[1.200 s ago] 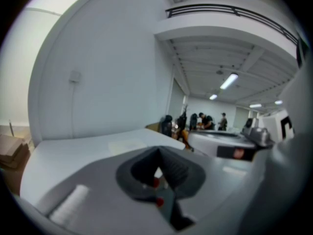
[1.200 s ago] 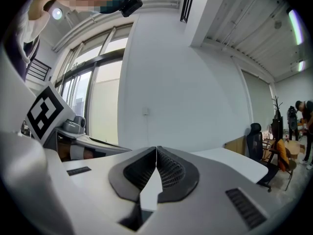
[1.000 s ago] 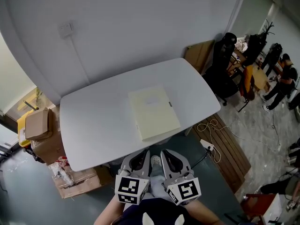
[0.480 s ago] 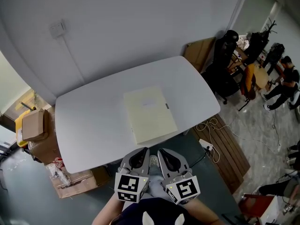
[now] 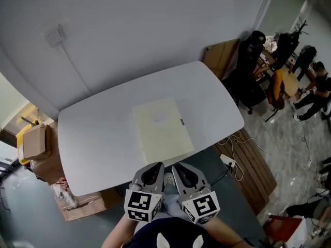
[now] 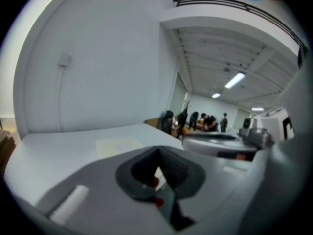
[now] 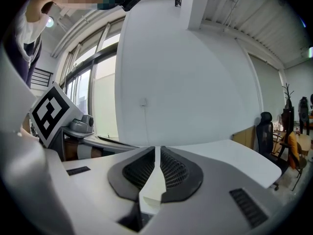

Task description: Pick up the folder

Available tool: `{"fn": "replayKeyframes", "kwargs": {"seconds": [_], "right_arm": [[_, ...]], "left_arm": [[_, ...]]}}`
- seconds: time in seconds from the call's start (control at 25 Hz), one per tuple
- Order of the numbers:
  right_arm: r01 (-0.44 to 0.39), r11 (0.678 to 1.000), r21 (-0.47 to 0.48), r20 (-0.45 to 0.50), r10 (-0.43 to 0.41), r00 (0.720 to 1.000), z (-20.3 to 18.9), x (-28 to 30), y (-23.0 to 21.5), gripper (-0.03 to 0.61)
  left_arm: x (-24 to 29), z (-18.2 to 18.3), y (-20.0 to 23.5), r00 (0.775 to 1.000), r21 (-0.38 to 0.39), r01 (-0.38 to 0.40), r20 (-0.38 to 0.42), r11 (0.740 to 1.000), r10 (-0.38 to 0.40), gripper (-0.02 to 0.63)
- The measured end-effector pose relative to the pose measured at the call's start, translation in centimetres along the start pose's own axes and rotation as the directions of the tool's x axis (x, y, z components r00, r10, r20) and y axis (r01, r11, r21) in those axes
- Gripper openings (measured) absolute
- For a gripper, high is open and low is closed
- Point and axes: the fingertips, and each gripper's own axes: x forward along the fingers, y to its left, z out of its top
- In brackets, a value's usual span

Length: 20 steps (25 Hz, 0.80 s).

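Head view: left gripper [image 5: 154,169] and right gripper [image 5: 182,170] sit side by side, jaws together and empty. The folder [image 5: 161,128] lies flat on the table [image 5: 93,138] just ahead.

Folder [image 6: 119,145] faint, near edge hidden behind left tongs [image 6: 159,163].

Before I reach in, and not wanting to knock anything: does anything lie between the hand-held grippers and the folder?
Nothing visible does. The folder lies alone on the table; only bare tabletop separates it from the left hand-held gripper and the right hand-held gripper, both shut and empty.
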Motion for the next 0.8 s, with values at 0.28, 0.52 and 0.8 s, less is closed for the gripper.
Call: {"fn": "replayKeyframes", "kwargs": {"seconds": [0.28, 0.52, 0.8], "right_arm": [[-0.015, 1.0, 0.011, -0.028, 0.015, 1.0, -0.2, 2.2, -2.3, 0.012], [-0.009, 1.0, 0.024, -0.04, 0.01, 0.999, 0.0, 4.3, -4.5, 0.014], [-0.039, 0.998, 0.043, -0.087, 0.043, 0.995, -0.9, 6.9, -5.9, 0.123]], "left_arm": [[2.6, 1.2, 0.9, 1.0, -0.017, 0.011, 0.021, 1.0, -0.011, 0.005], [4.7, 1.5, 2.5, 1.0, -0.031, -0.012, 0.002, 0.999, 0.012, 0.007], [6.5, 1.2, 4.3, 0.998, -0.03, -0.042, -0.037, 0.999, 0.041, 0.125]]}}
